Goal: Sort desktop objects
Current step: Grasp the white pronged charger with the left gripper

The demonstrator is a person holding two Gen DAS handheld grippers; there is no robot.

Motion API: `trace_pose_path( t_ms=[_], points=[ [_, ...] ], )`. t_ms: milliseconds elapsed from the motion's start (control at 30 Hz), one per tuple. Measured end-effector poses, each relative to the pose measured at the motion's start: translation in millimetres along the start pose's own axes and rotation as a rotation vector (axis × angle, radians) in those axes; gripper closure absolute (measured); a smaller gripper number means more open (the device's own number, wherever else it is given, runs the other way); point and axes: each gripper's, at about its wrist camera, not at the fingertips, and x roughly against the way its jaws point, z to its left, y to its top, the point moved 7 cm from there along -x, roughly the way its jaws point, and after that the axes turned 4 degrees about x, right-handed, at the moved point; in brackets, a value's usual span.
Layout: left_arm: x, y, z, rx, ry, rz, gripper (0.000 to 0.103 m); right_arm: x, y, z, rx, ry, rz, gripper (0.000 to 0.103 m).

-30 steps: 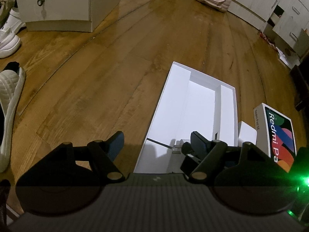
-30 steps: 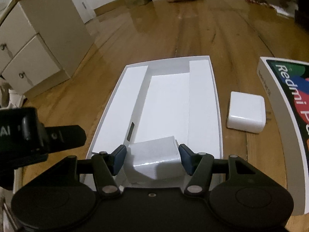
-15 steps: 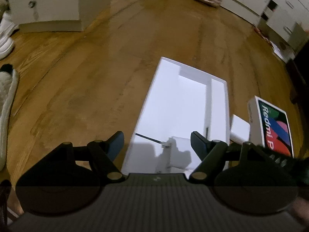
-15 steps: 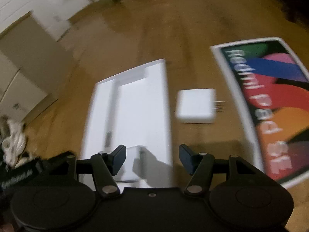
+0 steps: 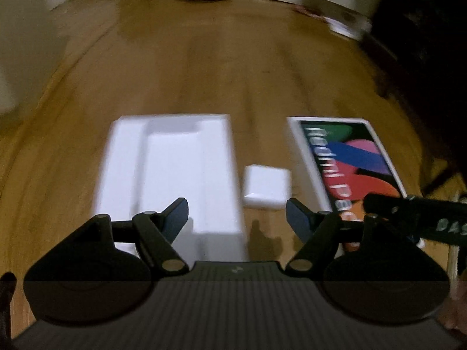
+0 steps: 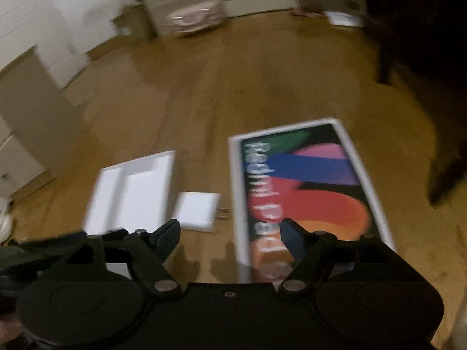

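On the wooden floor, the small white square charger block (image 5: 267,186) lay between the open white cardboard tray (image 5: 172,172) and colourful tablet box lid (image 6: 306,186), both my grippers (image 5: 237,214) (image 6: 230,234) spread empty, so I feared blur would spoil my reach.

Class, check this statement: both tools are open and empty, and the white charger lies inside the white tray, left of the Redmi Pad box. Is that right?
Not quite. The white charger lies on the floor between the white tray and the Redmi Pad box, not inside the tray; both wrist views show it. The left tool and right tool are open and empty.
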Motion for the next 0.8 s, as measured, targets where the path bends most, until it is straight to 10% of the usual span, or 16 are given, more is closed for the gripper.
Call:
trace_pose_path(
  t_ms=[267, 800],
  points=[
    [-60.5, 16.0, -53.3, -0.181, -0.065, 0.134, 0.041, -4.8, -15.6, -65.2, -0.287, -0.007, -0.061, 0.023],
    [-112.0, 20.2, -43.1, -0.281, 0.032, 0.169, 0.046, -30.2, -17.1, -64.4, -0.36, 0.039, -0.061, 0.023]
  ],
)
